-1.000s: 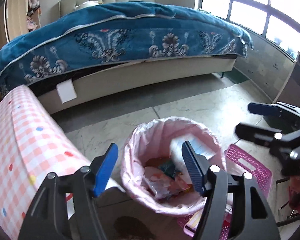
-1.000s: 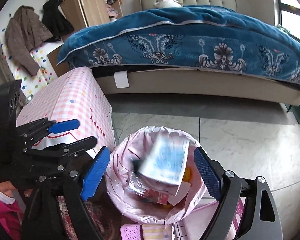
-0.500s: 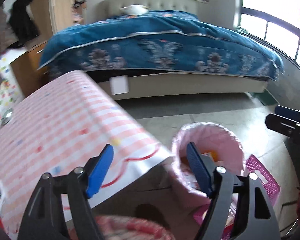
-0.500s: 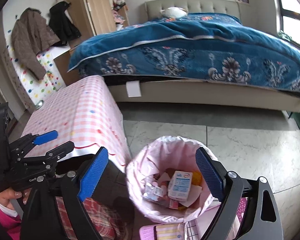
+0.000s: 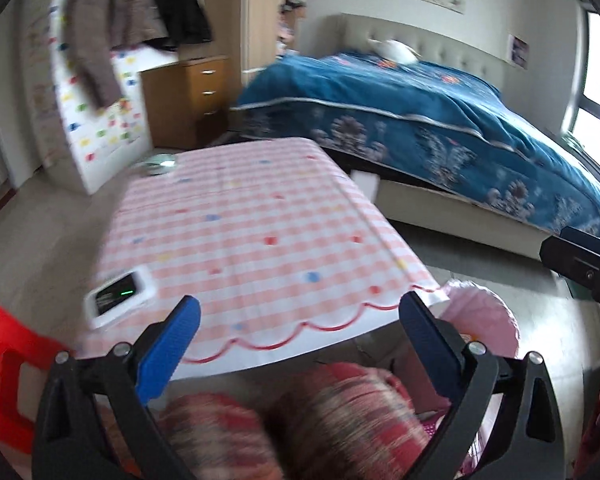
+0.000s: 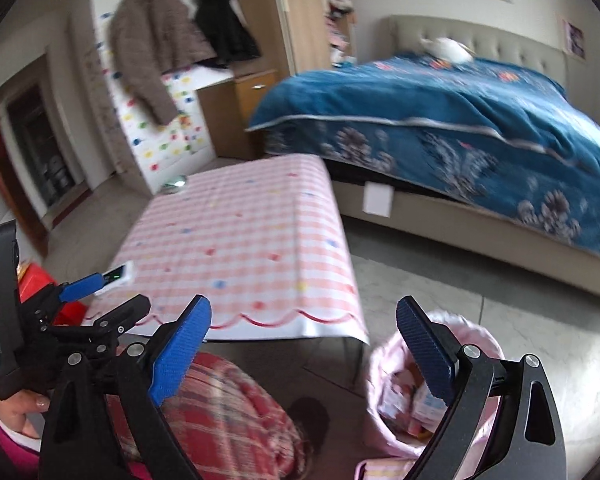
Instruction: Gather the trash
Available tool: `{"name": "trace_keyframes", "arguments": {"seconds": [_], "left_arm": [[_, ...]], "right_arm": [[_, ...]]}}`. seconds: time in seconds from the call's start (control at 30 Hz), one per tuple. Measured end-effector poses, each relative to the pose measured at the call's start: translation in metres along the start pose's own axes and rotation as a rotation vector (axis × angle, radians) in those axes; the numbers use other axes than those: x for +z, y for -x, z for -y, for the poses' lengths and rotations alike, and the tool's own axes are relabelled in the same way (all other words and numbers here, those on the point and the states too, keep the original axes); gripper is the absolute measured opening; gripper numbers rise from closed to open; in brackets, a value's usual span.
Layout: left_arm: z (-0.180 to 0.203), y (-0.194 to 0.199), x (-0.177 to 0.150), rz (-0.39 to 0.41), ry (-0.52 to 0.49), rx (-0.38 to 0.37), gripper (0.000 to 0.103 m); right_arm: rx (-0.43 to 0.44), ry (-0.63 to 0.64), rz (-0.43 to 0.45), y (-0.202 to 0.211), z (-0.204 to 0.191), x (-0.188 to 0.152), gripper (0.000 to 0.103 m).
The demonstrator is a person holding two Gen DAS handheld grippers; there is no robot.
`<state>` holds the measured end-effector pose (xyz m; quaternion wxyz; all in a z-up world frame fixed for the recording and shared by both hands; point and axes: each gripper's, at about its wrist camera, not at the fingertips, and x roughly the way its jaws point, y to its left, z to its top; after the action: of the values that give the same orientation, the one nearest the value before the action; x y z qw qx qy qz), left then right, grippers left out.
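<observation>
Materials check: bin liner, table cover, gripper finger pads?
Bin liner: thin pink plastic film, looks crinkled and translucent.
Table cover: likely glossy vinyl sheet; printed pink check, stiff scalloped hem.
Finger pads: blue, matte, finely ribbed, probably rubber or printed plastic.

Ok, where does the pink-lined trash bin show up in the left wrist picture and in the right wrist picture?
Left wrist: the pink-lined trash bin sits at lower right, partly hidden behind the checkered tablecloth's corner and the left gripper.
Right wrist: the bin sits at lower right, behind the right gripper, trash visible inside.
Shared landmark: the tablecloth's scalloped red edge, left of the bin in both views.
</observation>
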<state>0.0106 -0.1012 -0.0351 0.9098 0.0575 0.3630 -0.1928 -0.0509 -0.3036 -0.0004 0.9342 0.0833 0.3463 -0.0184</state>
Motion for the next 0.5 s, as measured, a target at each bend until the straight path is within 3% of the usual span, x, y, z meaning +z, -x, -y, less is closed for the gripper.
{"name": "trace_keyframes", "arguments": {"seconds": [0.27,0.5], "left_arm": [[-0.058,0.053,-0.003,0.028,0.110,0.158,0.097],[-0.102,0.085,-0.019,0.037,0.179,0.275,0.097]], "right_arm": [[0.014,0.108,0.006,0.001,-0.066,0.018,0.093],[0.048,0.161,0.006,0.000,-0.102,0.017,0.094]]}}
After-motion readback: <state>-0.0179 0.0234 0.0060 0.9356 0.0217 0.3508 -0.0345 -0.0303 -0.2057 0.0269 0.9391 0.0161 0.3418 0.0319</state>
